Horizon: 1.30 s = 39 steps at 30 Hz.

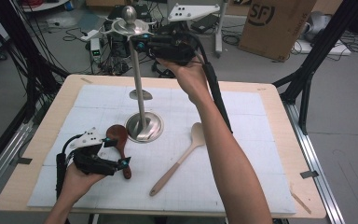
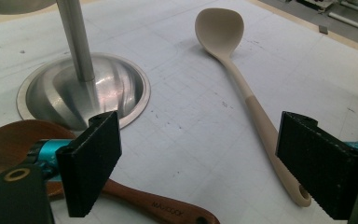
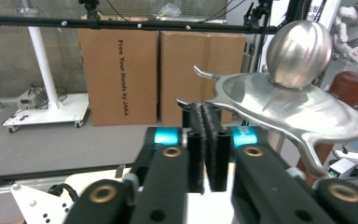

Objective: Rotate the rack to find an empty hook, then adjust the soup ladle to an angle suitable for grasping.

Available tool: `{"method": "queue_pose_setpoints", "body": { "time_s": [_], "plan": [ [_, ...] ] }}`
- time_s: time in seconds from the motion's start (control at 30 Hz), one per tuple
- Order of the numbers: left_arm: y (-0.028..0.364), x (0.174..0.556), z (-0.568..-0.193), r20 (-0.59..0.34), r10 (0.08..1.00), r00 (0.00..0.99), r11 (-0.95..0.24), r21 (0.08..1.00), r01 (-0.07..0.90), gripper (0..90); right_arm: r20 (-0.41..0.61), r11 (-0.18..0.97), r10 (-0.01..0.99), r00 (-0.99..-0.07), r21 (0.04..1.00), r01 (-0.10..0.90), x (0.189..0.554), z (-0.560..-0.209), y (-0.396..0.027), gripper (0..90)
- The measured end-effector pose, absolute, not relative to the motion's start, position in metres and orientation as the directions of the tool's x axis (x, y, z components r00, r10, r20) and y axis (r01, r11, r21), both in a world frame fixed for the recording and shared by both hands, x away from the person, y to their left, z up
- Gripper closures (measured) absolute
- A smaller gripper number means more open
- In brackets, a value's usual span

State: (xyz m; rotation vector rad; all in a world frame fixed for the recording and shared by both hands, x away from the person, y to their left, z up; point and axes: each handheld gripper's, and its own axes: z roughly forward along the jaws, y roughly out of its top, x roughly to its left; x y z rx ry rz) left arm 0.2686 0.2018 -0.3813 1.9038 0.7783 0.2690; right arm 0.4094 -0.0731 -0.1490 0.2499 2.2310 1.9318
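A steel utensil stand (image 1: 139,84) rises from its round base (image 2: 121,88) at the middle of the white mat. It is topped by a ball (image 3: 298,46) and a hooked plate (image 3: 270,102). My right gripper (image 1: 137,44) is raised to that plate, and its jaws are shut right beside a hook tip; I see nothing between the right gripper (image 3: 207,121) pads. A dark wooden spoon (image 1: 117,135) lies left of the base. My left gripper (image 1: 117,152) hovers open over its handle (image 2: 163,210), not touching it. A beige spoon (image 1: 186,151) lies to the right.
The wooden table (image 1: 279,140) carries the white gridded mat (image 1: 242,112). Behind it on the floor are cables, equipment and an SF cardboard box (image 1: 275,23). Black frame legs (image 1: 307,84) stand at the right. Two brown boxes (image 3: 121,74) stand farther back.
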Motion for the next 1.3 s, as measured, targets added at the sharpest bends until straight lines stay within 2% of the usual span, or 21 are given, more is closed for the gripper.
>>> {"method": "queue_pose_setpoints", "body": {
  "time_s": [0.47, 0.87, 1.3],
  "plan": [
    [0.2, 0.269, -0.383, -0.144, 0.621, 0.771, -0.289, 0.872, 0.395, 14.7, 0.068, 0.12, 0.283, -0.957, 0.987, 0.106, 0.395, -0.184, -0.122, 59.3],
    [0.197, 0.269, -0.384, -0.144, 0.617, 0.773, -0.293, 0.87, 0.396, 14.7, 0.126, 0.131, 0.314, -0.941, 0.976, 0.174, 0.383, -0.23, -0.153, 52.8],
    [0.197, 0.268, -0.386, -0.15, 0.613, 0.776, -0.288, 0.872, 0.396, 14.6, 0.145, 0.165, 0.335, -0.931, 0.964, 0.21, 0.364, -0.268, -0.177, 46.8]
  ]
}}
